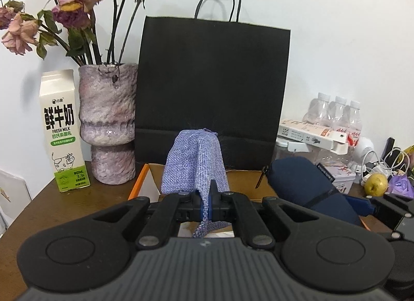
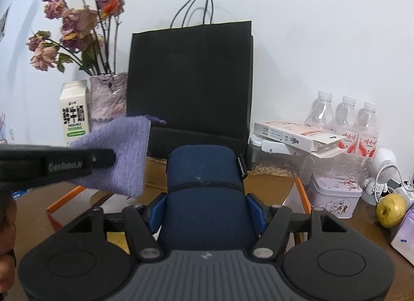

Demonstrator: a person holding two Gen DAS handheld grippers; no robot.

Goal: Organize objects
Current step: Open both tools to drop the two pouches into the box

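The left gripper (image 1: 207, 200) has its fingers pressed together on a lilac pouch (image 1: 195, 163), held up over an open box (image 1: 143, 179) near the back edge of the surface (image 1: 77, 202). The right gripper (image 2: 207, 209) pinches a navy case (image 2: 204, 171) between spread fingers, over what seems the same box. A black bag (image 1: 212, 80) stands behind.

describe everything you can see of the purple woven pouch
The purple woven pouch is a small flat bag of coarse, burlap-like cloth in mixed lilac and blue threads, with a frayed top edge. It is off the table, pinched at its lower edge by the shut left gripper, standing up above the open cardboard box and before the black paper bag. A loose corner hangs below the jaws.
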